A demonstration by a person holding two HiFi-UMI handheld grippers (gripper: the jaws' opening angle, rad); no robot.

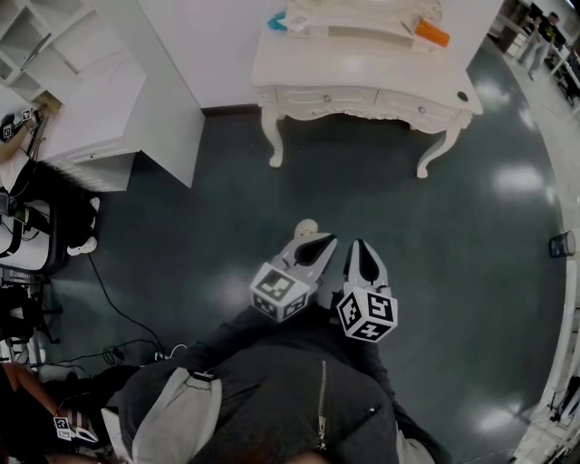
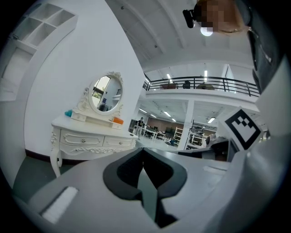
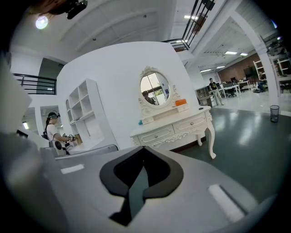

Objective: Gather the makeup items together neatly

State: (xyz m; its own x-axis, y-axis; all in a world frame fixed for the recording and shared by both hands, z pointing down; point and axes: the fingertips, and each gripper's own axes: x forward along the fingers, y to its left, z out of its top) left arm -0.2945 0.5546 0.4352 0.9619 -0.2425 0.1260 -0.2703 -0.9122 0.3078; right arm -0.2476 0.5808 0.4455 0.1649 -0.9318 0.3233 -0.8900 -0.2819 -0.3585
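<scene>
Looking down, the left gripper [image 1: 313,245] and right gripper [image 1: 365,258] hang side by side over dark floor [image 1: 181,227], well apart from the table [image 1: 362,71] bearing an orange item [image 1: 432,33]. Left gripper view: jaws together, empty, table ahead-left. Right gripper view: jaws together, empty

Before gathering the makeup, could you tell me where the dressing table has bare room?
Bare: the front strip of the dressing table, ahead of the mirror base. Crowded: the back edge, teal item at left, orange item at right; small dark thing at right corner.
</scene>
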